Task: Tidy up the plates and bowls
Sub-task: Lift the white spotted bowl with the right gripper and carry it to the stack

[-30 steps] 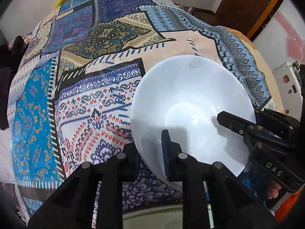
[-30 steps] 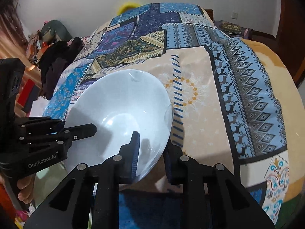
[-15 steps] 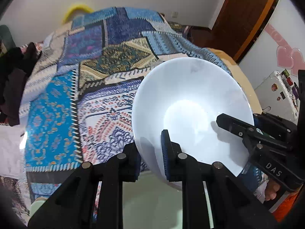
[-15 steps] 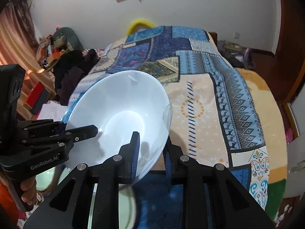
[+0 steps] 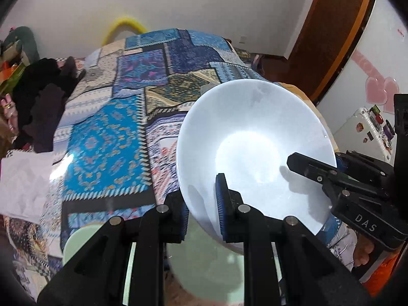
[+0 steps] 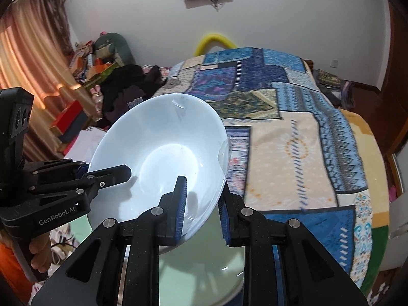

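A large white bowl (image 5: 255,150) is held in the air between both grippers, tilted toward the cameras. My left gripper (image 5: 201,209) is shut on its near-left rim, one pad inside and one outside. My right gripper (image 6: 201,204) is shut on the opposite rim of the same bowl (image 6: 165,160). The right gripper shows in the left wrist view (image 5: 331,178) and the left gripper shows in the right wrist view (image 6: 102,176). A pale green plate (image 5: 216,267) lies below the bowl on a glass surface, also in the right wrist view (image 6: 204,267).
A bed with a patchwork blue and beige blanket (image 6: 293,132) fills the space beyond the bowl. Dark clothes (image 5: 43,97) and clutter lie at the bed's left. A wooden door (image 5: 336,33) and a white fridge (image 5: 369,127) stand at the right.
Both grippers have lifted the bowl up and back from the bed. More of the room's walls and the green plate below have come into view.
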